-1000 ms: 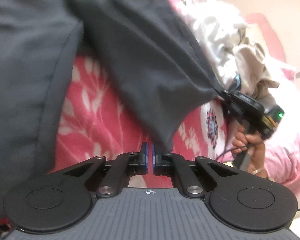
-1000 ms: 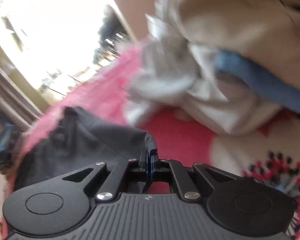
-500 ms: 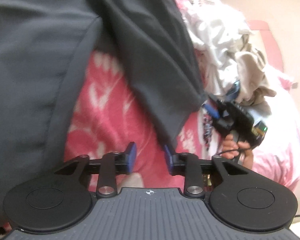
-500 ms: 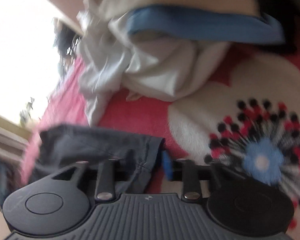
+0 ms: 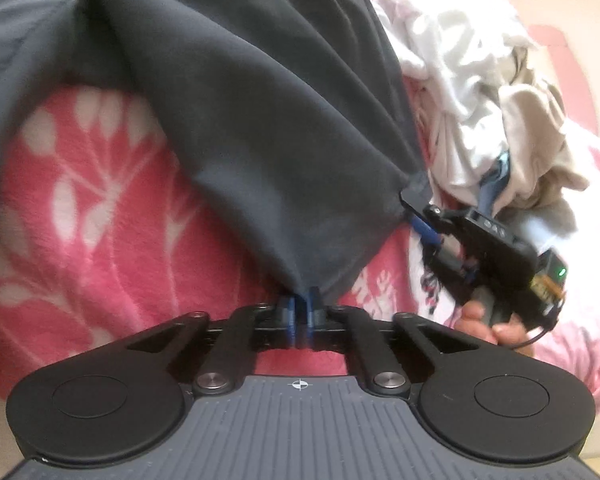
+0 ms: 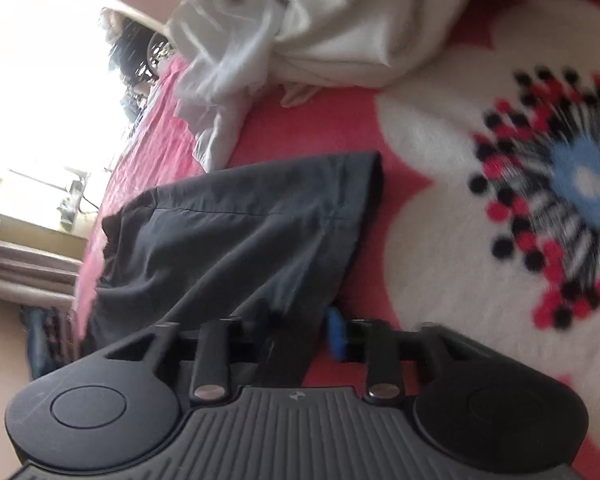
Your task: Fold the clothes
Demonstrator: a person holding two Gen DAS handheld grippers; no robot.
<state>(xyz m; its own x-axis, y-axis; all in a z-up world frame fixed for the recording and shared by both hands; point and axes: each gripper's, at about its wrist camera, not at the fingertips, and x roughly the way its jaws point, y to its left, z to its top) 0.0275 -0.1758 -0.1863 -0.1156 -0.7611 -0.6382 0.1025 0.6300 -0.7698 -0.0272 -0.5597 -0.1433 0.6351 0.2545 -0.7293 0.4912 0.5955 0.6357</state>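
A pink floral blanket (image 5: 100,208) carries a dark grey garment (image 5: 260,128) beside a pile of pale clothes (image 5: 472,92), with the left tool (image 5: 299,312) clenched on the garment's lower edge and the right tool (image 6: 296,328) released, fabric lying between its spread fingers.

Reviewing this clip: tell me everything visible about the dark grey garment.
The dark grey garment is soft, matte cloth with stitched seams and a hemmed edge, creased and draped across the pink flowered blanket. The left gripper is shut on a pinched bit of its lower edge, pulling folds toward it. In the right wrist view the right gripper stands open, with the cloth lying between its fingers and over the left one. Pale crumpled clothes lie beside it. Its full shape cannot be seen.
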